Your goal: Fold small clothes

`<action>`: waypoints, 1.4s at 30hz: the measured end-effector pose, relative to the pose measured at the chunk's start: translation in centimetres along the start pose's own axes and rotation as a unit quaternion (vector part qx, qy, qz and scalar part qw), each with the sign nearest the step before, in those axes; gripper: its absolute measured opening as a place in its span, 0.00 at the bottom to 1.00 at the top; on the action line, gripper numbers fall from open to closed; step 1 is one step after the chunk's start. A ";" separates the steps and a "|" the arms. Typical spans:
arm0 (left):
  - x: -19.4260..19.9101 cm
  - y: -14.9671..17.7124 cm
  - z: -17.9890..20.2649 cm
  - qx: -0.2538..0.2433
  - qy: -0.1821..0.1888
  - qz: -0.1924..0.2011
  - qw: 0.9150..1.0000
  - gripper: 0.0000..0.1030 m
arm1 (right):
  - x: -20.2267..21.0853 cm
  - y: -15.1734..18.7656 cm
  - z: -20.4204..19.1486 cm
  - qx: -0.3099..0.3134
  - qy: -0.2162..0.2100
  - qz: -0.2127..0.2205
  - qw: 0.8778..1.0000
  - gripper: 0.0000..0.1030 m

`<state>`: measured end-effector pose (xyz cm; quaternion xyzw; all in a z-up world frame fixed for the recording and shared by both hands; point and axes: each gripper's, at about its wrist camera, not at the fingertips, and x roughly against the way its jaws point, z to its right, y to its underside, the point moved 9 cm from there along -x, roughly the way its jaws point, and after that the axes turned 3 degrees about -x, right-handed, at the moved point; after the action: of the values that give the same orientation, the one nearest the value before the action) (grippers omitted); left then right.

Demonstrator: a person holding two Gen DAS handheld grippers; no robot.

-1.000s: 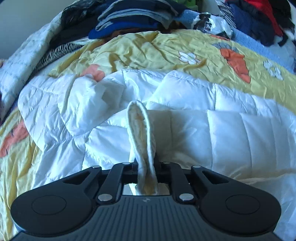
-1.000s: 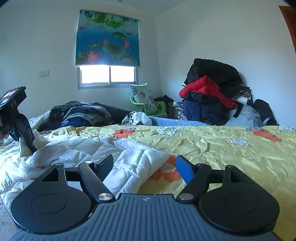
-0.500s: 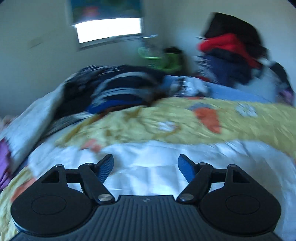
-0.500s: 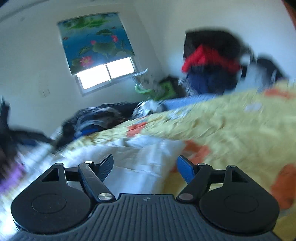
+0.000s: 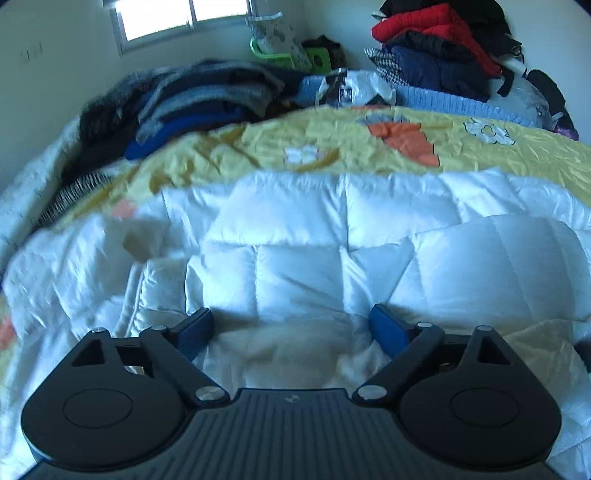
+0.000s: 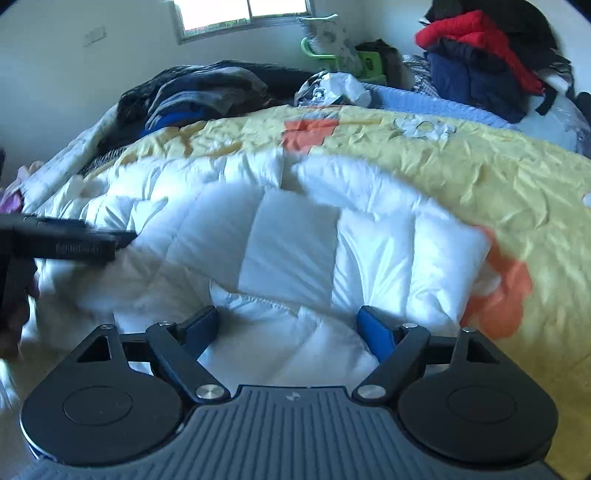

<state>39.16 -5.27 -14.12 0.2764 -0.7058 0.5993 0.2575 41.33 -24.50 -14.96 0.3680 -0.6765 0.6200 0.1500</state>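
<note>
The left gripper [image 5: 291, 328] hovers over the white quilted duvet [image 5: 303, 236], its jaws just spread wide and released, nothing between them; the right gripper [image 6: 286, 325] likewise hangs over the duvet with jaws just widened, empty. A small cream garment [image 5: 136, 242] lies blurred on the duvet to the left, apart from both grippers. Beyond lies the yellow bedspread [image 5: 369, 144], then a stack of dark folded clothes [image 5: 199, 99] and a heap with a red jacket [image 5: 432, 27] by the wall.
</note>
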 end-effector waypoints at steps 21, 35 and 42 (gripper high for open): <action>5.3 -0.2 -31.1 0.359 -0.057 0.125 0.923 0.99 | 0.8 1.1 0.0 -0.005 -0.015 0.052 0.999 0.92; -7.3 6.7 -44.8 0.539 -0.014 0.028 0.842 0.98 | 0.7 1.1 0.0 -0.012 -0.014 0.052 0.998 0.93; -10.0 5.8 -45.0 0.515 -0.008 0.000 0.857 0.32 | 0.7 1.1 0.1 -0.013 -0.014 0.052 0.998 0.93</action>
<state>43.70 40.73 -18.47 0.3749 -0.2984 0.8747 0.0728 40.10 -24.83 -15.36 0.3389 -0.7047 0.6131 0.1125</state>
